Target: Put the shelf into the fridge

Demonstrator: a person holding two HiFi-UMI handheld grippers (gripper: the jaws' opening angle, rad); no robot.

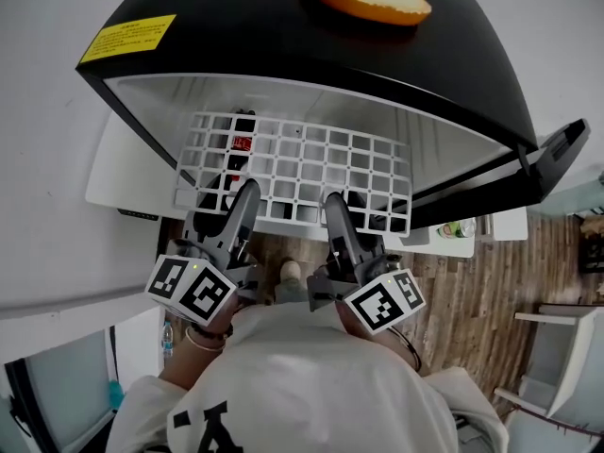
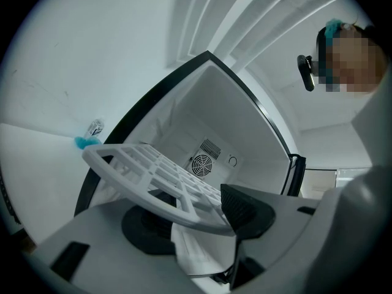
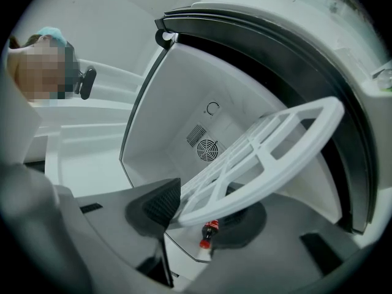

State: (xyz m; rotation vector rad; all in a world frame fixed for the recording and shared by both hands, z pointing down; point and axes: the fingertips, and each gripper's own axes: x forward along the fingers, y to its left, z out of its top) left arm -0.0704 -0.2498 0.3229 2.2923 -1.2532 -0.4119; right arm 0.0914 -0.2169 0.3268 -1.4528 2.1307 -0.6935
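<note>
Both left tool (image 1: 247, 194) & right tool (image 1: 334, 204) are clamping the white plastic grid shelf (image 1: 302, 159) at its near edge, holding it level to enter the black mini fridge (image 1: 236, 36).

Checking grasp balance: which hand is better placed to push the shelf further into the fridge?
Neither clearly. Left tool and right tool both clamp the shelf by its near edge, roughly evenly either side of its middle, both pointing into the open fridge. Pushing with both together looks safest.
</note>
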